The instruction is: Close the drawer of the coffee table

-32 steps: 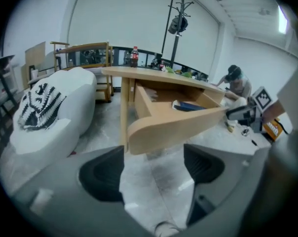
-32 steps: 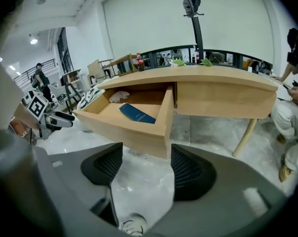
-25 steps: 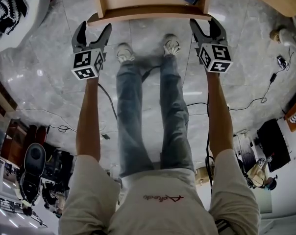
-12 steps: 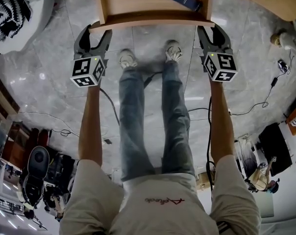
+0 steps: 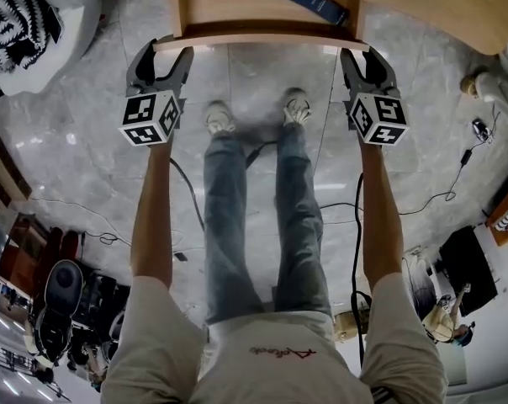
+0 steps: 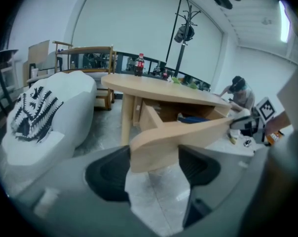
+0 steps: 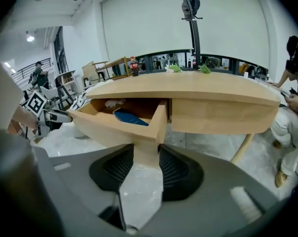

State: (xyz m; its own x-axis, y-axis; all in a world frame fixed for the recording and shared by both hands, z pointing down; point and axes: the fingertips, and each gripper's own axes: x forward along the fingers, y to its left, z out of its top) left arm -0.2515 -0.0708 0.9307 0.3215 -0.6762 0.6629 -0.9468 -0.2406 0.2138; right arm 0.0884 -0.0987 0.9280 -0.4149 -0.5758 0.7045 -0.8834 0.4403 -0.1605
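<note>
The coffee table's [image 5: 431,11] wooden drawer [image 5: 262,32] stands partly open under the light tabletop, with a dark blue book [image 5: 318,5] inside. My left gripper [image 5: 160,55] straddles the left end of the drawer front [image 6: 188,135], and both pads touch the wood. My right gripper [image 5: 362,57] grips the right end. In the right gripper view its jaws are closing, and both ribbed pads [image 7: 120,168] press the corner of the drawer front [image 7: 114,125]. The book [image 7: 131,117] lies inside the drawer.
A white cushion with a black pattern [image 5: 27,15] lies left of the table. The person's legs and shoes [image 5: 254,183] stand on the marble floor between my arms. Cables [image 5: 405,183] run across the floor. A cola bottle [image 6: 138,64] stands on the table. A seated person [image 7: 293,107] is at the right.
Both grippers have moved up the picture and their jaws have narrowed onto the drawer front. The drawer has slid further under the tabletop, so less of the book shows.
</note>
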